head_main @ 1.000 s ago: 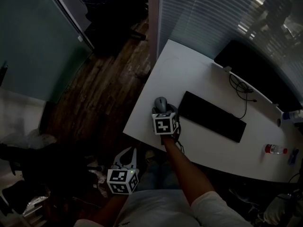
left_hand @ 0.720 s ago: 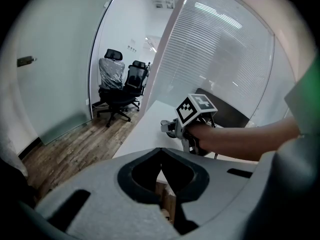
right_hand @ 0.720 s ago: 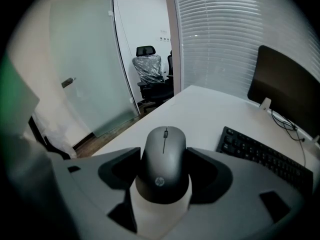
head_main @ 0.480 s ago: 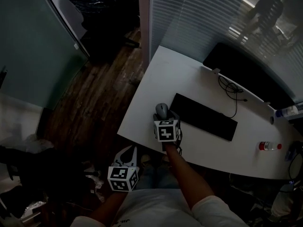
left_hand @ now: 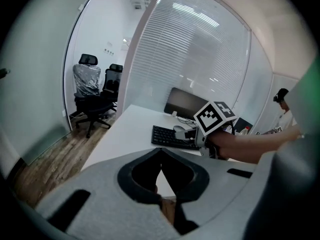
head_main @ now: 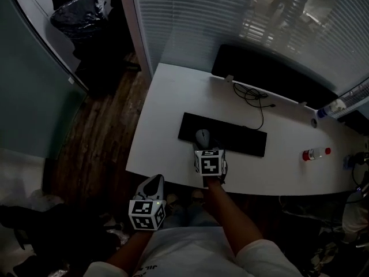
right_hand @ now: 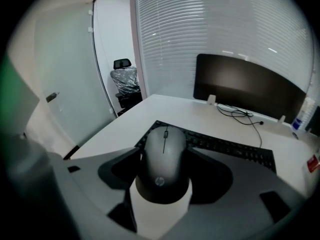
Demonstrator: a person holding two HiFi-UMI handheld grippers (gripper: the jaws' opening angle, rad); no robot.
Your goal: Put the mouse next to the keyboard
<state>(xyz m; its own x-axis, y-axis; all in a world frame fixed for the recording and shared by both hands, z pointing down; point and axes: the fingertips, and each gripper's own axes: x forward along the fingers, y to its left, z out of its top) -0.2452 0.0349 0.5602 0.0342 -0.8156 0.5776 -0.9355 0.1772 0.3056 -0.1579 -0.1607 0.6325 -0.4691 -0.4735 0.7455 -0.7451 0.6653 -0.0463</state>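
A grey mouse point(head_main: 202, 137) sits between the jaws of my right gripper point(head_main: 203, 144), which is shut on it. In the right gripper view the mouse point(right_hand: 164, 160) fills the gap between the jaws, which press on both its sides. It hangs over the front edge of the black keyboard point(head_main: 232, 133), left of the keyboard's middle; the keys point(right_hand: 235, 149) run on just behind it. My left gripper point(head_main: 152, 184) hangs below the desk's front edge, near the person's lap, its jaws point(left_hand: 160, 156) together with nothing in them.
The white desk point(head_main: 167, 97) carries a dark monitor point(head_main: 271, 74) at the back, a looped black cable point(head_main: 252, 96) and a bottle with a red cap point(head_main: 314, 153) at the right. Blinds stand behind the desk. Wooden floor and a wrapped office chair point(head_main: 81, 16) lie left.
The right gripper has carried the mouse rightwards, from beside the keyboard's left end to its front edge. The head view has swung round. The left gripper has stayed low by the lap.
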